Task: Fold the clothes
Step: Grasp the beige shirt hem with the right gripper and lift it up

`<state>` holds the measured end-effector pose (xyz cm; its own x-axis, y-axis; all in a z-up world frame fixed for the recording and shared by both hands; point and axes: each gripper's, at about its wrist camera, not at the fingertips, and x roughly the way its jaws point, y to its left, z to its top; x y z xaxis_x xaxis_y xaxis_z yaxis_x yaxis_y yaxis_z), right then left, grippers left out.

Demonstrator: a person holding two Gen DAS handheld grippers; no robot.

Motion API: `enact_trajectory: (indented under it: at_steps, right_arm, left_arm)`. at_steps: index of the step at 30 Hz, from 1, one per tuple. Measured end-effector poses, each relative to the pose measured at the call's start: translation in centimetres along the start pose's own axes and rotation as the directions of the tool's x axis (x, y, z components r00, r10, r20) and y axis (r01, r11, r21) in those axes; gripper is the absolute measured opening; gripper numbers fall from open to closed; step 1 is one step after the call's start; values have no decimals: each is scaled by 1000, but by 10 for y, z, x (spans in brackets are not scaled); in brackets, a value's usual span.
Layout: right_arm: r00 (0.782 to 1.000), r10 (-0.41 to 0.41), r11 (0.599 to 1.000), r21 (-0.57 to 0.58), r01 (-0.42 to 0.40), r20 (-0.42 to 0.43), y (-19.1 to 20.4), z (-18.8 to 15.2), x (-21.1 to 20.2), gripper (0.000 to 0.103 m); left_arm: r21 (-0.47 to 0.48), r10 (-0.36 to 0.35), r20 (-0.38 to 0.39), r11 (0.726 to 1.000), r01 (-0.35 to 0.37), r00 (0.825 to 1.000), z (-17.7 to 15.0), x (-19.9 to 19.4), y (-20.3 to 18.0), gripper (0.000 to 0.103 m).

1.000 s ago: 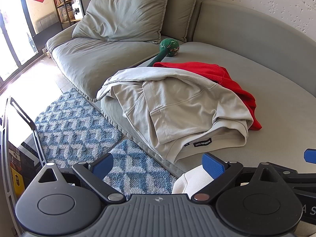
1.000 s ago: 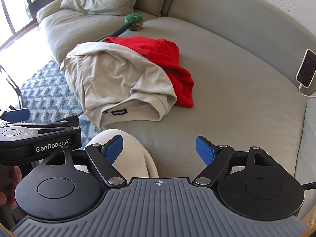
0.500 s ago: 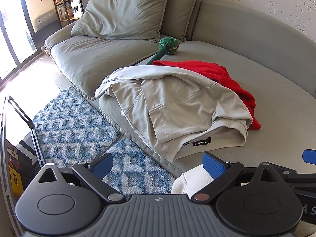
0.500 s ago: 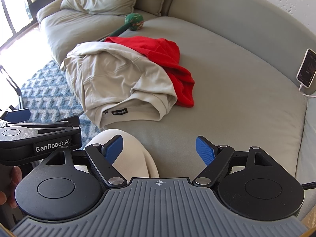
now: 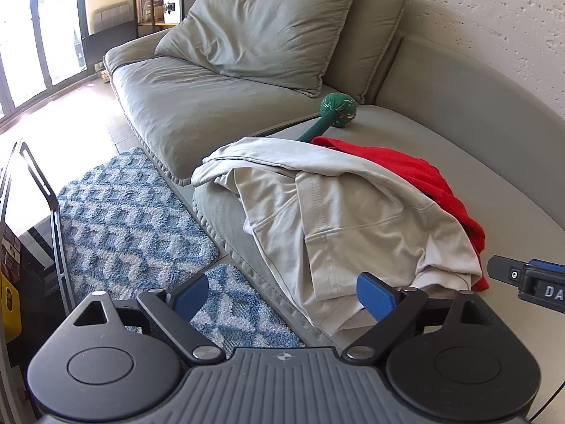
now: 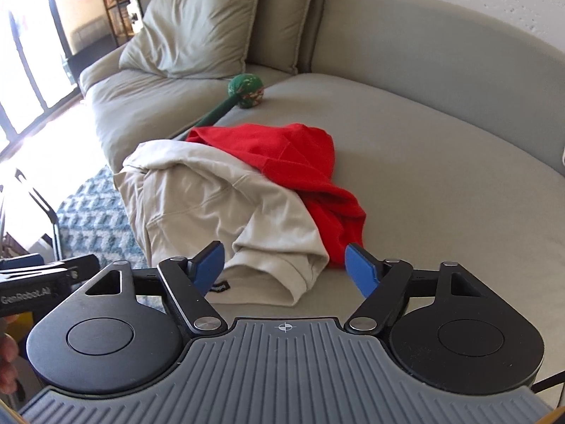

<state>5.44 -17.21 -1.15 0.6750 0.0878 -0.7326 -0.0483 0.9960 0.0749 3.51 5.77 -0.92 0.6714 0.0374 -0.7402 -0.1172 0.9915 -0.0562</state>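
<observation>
My fingers [image 5: 282, 291], both pairs [image 6: 285, 263] narrowing yet empty, hovered at the sofa [image 6: 423, 162] edge by the beige garment [image 5: 353, 219]; rug [image 5: 123, 212] below.

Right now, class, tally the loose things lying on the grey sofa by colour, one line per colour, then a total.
Beige: 1, the beige garment
Red: 1, the red garment
Green: 1, the green mallet-shaped toy
Total: 3

You had a beige garment [image 5: 356, 226] of smooth matt knit over a red garment [image 6: 300, 162] of softer, fleecy cloth. Sofa [image 6: 441, 162] upholstery was matt woven fabric; the rug [image 5: 130, 219] was shaggy pile; the wall [image 5: 494, 17] was rough plaster.
</observation>
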Motion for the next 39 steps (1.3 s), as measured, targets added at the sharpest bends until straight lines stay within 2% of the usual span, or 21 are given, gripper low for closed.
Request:
enact_trajectory:
  at_steps: [2, 5, 8, 9, 10, 12, 14, 18, 20, 21, 24, 27, 29, 32, 34, 35, 36, 37, 38, 39]
  right_arm:
    - [1000, -15, 1000, -14, 15, -26, -2, 1, 24, 60]
    - [997, 3, 1000, 20, -1, -80, -10, -1, 57, 59]
    - [984, 39, 997, 74, -26, -172, -13, -8, 84, 56]
    - [979, 63, 993, 114, -42, -193, -14, -11, 88, 29]
    - [975, 98, 985, 161, -66, -199, -15, -13, 90, 7]
    - [973, 163, 966, 226, -124, -162, -12, -14, 83, 3]
    - [970, 235, 949, 232, -214, -68, -5, -6, 67, 3]
    - [938, 314, 915, 216, -340, 144, 11, 29, 28, 3]
    - [902, 347, 883, 236, -407, 259, 12, 50, 7, 3]
    - [876, 365, 857, 253, -449, 316, 10, 59, -5, 3]
    - [784, 399, 782, 270, -561, 475, 3, 83, -52, 3]
    - [690, 373, 751, 236, -617, 620, -5, 99, -109, 3]
    - [629, 318, 756, 211, -620, 709, -16, 102, -153, 3]
    - [541, 201, 785, 196, -587, 816, -39, 97, -227, 3]
    - [512, 107, 831, 206, -517, 852, -56, 84, -276, 3]
    - [520, 58, 854, 227, -469, 852, -65, 74, -294, 3]
    - [536, 8, 874, 255, -414, 844, -73, 62, -309, 3]
    - [571, -40, 881, 298, -367, 820, -83, 48, -317, 4]
    - [614, -86, 880, 349, -322, 785, -93, 33, -322, 4]
    - [671, -129, 874, 403, -271, 730, -103, 17, -319, 9]
  left_arm:
    - [-17, 2, -20, 1000, -2, 1000, -2, 7, 6, 85]
    - [-36, -4, -52, 999, 2, 999, -5, 15, 13, 84]
    - [-69, -12, -79, 998, 6, 997, -6, 21, 19, 85]
    - [-78, -12, -83, 997, 5, 996, -7, 22, 21, 85]
    - [-83, -10, -84, 997, 3, 996, -7, 22, 22, 85]
    - [-87, -6, -81, 996, -1, 997, -7, 21, 22, 85]
    - [-87, -7, -75, 996, 0, 997, -7, 19, 22, 85]
    - [-113, -29, -38, 993, 25, 999, -5, 7, 22, 85]
    - [-126, -59, -11, 990, 57, 998, -1, -4, 24, 90]
    - [-135, -75, 12, 988, 76, 997, 2, -11, 26, 91]
    - [-150, -102, 107, 982, 117, 989, 9, -36, 31, 91]
    - [-128, -117, 215, 981, 147, 970, 18, -63, 31, 92]
    - [-102, -153, 286, 977, 189, 946, 24, -83, 27, 93]
    - [-32, -278, 346, 951, 307, 896, 27, -108, 13, 96]
    - [39, -380, 359, 919, 393, 853, 25, -121, -2, 97]
    - [83, -427, 361, 900, 427, 829, 23, -126, -12, 99]
    - [130, -468, 350, 882, 452, 812, 19, -129, -23, 100]
    - [176, -504, 333, 864, 472, 797, 14, -130, -35, 101]
    - [218, -537, 295, 843, 492, 790, 8, -128, -49, 101]
    - [255, -566, 245, 821, 511, 787, 2, -125, -64, 101]
